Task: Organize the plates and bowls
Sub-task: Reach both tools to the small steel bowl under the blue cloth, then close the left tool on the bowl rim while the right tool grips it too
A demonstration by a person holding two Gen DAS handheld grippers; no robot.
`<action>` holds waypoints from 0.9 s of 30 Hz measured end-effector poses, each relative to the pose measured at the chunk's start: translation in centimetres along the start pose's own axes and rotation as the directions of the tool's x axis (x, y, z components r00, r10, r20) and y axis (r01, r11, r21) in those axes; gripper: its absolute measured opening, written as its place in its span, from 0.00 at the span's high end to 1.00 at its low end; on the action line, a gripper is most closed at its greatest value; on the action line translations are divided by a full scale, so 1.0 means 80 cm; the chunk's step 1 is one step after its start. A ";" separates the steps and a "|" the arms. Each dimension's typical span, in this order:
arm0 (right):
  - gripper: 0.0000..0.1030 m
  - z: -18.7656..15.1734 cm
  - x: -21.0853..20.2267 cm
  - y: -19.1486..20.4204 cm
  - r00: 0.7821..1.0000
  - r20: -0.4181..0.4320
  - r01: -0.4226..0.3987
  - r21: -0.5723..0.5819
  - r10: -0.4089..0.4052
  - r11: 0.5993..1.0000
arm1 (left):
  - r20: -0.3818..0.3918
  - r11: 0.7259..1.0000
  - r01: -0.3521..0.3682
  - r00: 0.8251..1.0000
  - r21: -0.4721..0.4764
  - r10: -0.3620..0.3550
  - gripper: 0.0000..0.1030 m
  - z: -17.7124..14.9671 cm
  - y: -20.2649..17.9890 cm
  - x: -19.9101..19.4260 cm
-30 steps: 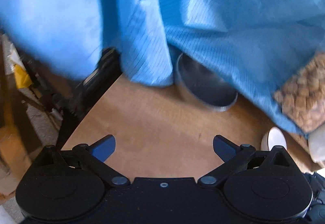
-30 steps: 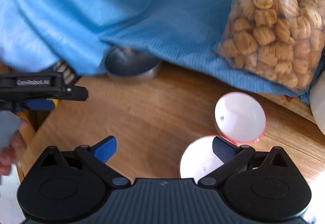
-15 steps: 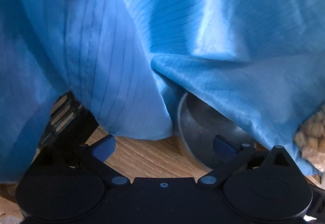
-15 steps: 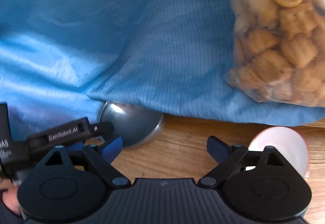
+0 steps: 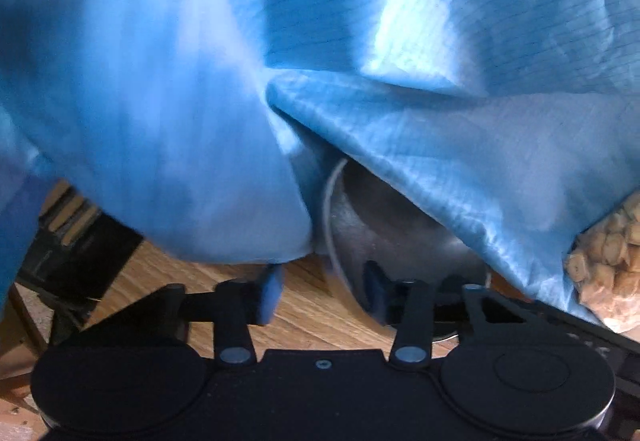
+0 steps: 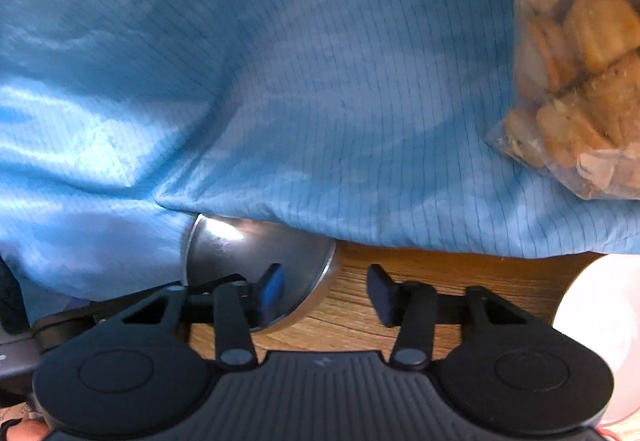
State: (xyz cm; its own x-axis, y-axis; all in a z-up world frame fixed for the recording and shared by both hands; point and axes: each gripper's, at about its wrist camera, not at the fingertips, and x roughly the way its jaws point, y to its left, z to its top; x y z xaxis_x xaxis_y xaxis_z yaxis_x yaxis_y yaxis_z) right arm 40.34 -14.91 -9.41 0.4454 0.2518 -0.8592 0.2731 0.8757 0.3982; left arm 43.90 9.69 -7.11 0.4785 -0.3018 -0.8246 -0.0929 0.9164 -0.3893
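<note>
A steel bowl [image 5: 360, 225] sits on the wooden table, half hidden under a blue cloth [image 5: 400, 61]. My left gripper [image 5: 324, 287] straddles the bowl's left rim, one finger outside and one inside, jaws partly closed with a gap still showing. The same bowl [image 6: 256, 261] shows in the right wrist view. My right gripper [image 6: 326, 295] straddles its right rim, jaws likewise narrowed. A white bowl [image 6: 600, 341] with a red rim sits at the far right.
The blue cloth [image 6: 320, 81] drapes over the back of the table. A clear bag of biscuits [image 6: 580, 61] lies on it at the right, also in the left wrist view [image 5: 608, 253]. The table's left edge and a dark frame [image 5: 80, 241] are at left.
Both grippers have moved forward to the steel bowl and narrowed their jaws over its rim. The cloth now fills most of both views.
</note>
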 end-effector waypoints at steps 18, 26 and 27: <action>0.75 -0.044 -0.042 -0.024 0.996 -0.057 -0.063 0.008 0.064 0.998 | -0.022 0.998 -0.015 1.000 0.061 0.016 0.77 -0.045 -0.041 -0.035; 0.78 -0.077 -0.081 -0.039 0.993 -0.070 -0.097 0.003 0.097 0.995 | 0.003 0.993 -0.037 0.999 0.110 0.037 0.79 -0.082 -0.061 -0.071; 0.78 -0.080 -0.087 -0.041 0.992 -0.067 -0.106 0.005 0.106 0.994 | 0.011 0.992 -0.043 0.999 0.120 0.042 0.79 -0.087 -0.065 -0.077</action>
State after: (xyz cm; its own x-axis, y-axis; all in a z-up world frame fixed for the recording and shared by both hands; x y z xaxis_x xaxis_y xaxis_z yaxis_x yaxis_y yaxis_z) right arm 30.90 -16.94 -6.79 0.4136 0.3699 -0.8319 0.2288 0.8422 0.4882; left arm 35.38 4.97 -2.87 0.4839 -0.2602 -0.8356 -0.0076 0.9535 -0.3013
